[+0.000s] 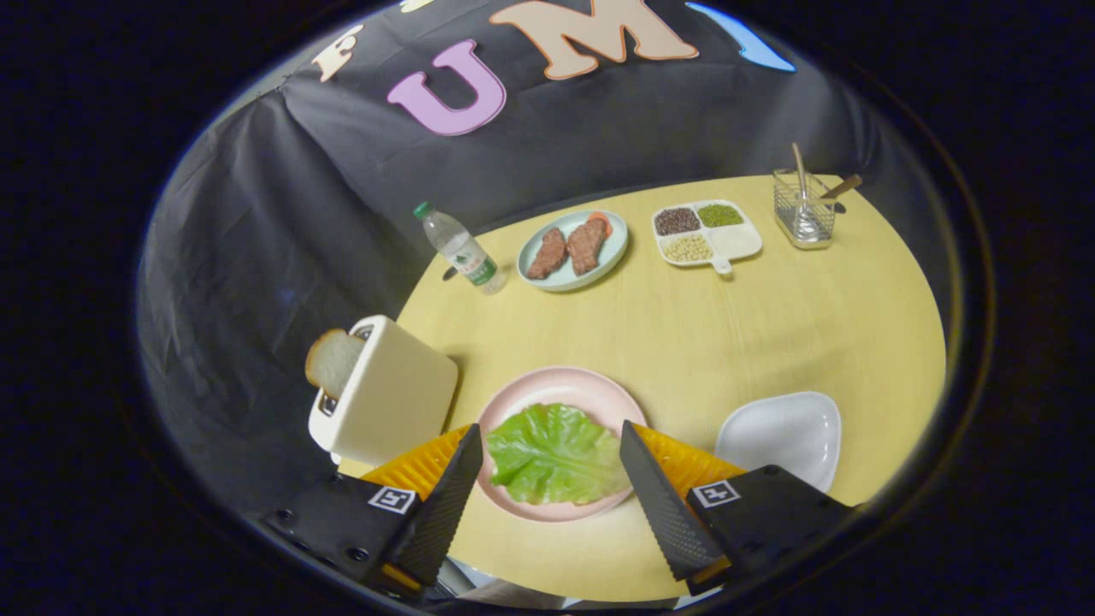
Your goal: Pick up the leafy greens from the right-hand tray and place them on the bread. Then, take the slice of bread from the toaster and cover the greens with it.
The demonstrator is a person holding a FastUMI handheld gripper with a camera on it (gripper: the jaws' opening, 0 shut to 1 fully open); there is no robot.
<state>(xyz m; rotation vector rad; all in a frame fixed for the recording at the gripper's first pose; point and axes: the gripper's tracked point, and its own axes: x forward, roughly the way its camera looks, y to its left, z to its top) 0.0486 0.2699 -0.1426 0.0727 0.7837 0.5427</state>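
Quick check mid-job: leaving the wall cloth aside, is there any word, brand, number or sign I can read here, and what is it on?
Water bottle label: too small and blurred to read.
Two square markers on the gripper: coded patterns, no readable words.
Toaster, divided tray: no text seen.
Gripper open, lettuce on the pink plate between its fingers.

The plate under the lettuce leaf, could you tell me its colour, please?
Pink plate, clearest in the gripper view, between the open fingers.

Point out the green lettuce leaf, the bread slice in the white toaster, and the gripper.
Green lettuce leaf (554, 453): gripper view, leaf's middle.
Bread slice (332, 361): gripper view, face above the slot.
Gripper (547, 449): gripper view, midway between open fingertips.
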